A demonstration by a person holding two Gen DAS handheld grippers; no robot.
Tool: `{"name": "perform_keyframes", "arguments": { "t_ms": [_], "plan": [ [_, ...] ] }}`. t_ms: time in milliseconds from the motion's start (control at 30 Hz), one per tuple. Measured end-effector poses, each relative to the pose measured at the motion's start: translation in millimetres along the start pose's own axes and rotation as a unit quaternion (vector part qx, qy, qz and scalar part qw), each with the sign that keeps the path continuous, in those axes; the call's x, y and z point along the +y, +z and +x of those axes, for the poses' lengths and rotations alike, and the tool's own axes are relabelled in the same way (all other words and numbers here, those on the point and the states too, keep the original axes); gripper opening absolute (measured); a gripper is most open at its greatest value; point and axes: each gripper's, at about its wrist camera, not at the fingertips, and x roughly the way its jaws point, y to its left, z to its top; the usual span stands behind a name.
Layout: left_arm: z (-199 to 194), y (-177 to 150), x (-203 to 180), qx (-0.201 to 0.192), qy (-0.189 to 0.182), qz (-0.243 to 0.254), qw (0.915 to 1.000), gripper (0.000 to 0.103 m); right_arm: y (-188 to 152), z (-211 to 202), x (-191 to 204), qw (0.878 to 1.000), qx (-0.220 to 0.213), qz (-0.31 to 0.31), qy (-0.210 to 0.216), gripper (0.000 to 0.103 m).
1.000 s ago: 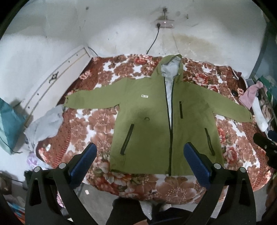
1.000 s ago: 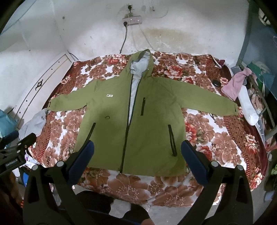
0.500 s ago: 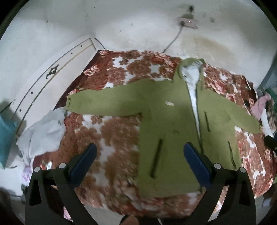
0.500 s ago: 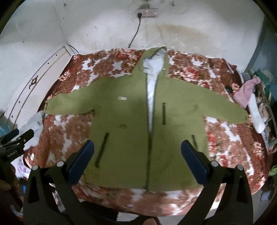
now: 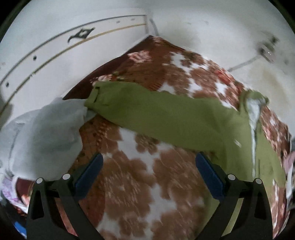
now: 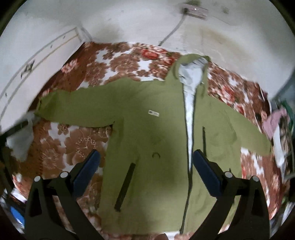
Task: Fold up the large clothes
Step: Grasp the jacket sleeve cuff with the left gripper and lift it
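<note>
An olive-green hooded jacket (image 6: 158,129) lies flat and face up on a floral bedspread (image 6: 77,142), sleeves spread out, zip partly open over a pale lining. My right gripper (image 6: 146,166) is open and empty above the jacket's lower front. My left gripper (image 5: 149,171) is open and empty over the bedspread (image 5: 143,175), just below the jacket's left sleeve (image 5: 147,112). The sleeve cuff (image 5: 95,99) lies near the bed's left edge.
A pale grey cloth (image 5: 42,129) is bunched at the bed's left edge beside the cuff. A white headboard panel (image 5: 64,48) stands at the left. A wall socket with cable (image 6: 193,11) is above the hood. Pink and white clothes (image 6: 274,121) lie at the right.
Both grippers moved left and closer to the bed. The left one now faces the left sleeve; the right one is over the jacket's body. Both stayed open.
</note>
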Motion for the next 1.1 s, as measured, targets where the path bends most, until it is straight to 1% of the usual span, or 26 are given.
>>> {"name": "perform_keyframes", "arguments": {
  "t_ms": [33,100,133,233,300,433,533,567,667,800,833,867,900,933,967,1000,1100],
  "plan": [
    [21,6,14,-0.01,-0.012,-0.008,0.9998,0.098,2,16,11,1.0,-0.002,-0.016,-0.003,0.098],
    [47,16,36,-0.021,-0.038,-0.025,0.9987,0.098,3,47,29,0.999,0.0,-0.037,-0.005,0.098],
    [68,22,53,-0.026,-0.054,-0.044,0.9972,0.098,4,64,39,0.999,0.0,-0.047,-0.005,0.098],
    [109,31,87,-0.03,-0.049,-0.091,0.9941,0.098,7,112,64,0.998,0.009,-0.068,-0.011,0.098],
    [132,37,108,-0.029,-0.052,-0.112,0.9919,0.098,7,136,78,0.997,0.006,-0.078,-0.022,0.098],
    [179,47,132,-0.026,-0.061,-0.1,0.9928,0.098,4,178,101,0.994,0.0,-0.104,-0.028,0.098],
    [209,52,146,-0.023,-0.081,-0.111,0.9903,0.098,-1,205,120,0.989,-0.016,-0.141,-0.036,0.098],
    [216,53,149,-0.02,-0.085,-0.115,0.9895,0.098,-4,214,129,0.985,-0.024,-0.164,-0.042,0.098],
    [235,54,158,-0.02,-0.105,-0.123,0.9866,0.098,-10,234,143,0.978,-0.034,-0.201,-0.047,0.098],
    [250,68,163,-0.037,-0.114,-0.126,0.9848,0.097,-12,254,160,0.969,-0.047,-0.237,-0.05,0.098],
    [250,71,164,-0.039,-0.118,-0.129,0.9838,0.094,-11,258,163,0.967,-0.05,-0.243,-0.051,0.098],
    [250,76,165,-0.043,-0.124,-0.133,0.9824,0.088,-9,263,166,0.966,-0.055,-0.247,-0.05,0.098],
    [250,81,165,-0.045,-0.125,-0.135,0.982,0.066,-8,267,169,0.965,-0.059,-0.25,-0.05,0.098],
    [247,88,163,-0.045,-0.109,-0.135,0.9838,0.027,-7,272,171,0.964,-0.06,-0.254,-0.051,0.098],
    [246,92,162,-0.045,-0.1,-0.134,0.9849,0.009,-6,278,172,0.963,-0.059,-0.258,-0.053,0.098],
    [241,98,158,-0.046,-0.1,-0.135,0.9848,0.006,-4,283,173,0.963,-0.058,-0.258,-0.053,0.098],
    [219,109,141,-0.064,-0.114,-0.123,0.9838,0.003,-1,298,172,0.965,-0.043,-0.253,-0.045,0.098]
  ]
}}
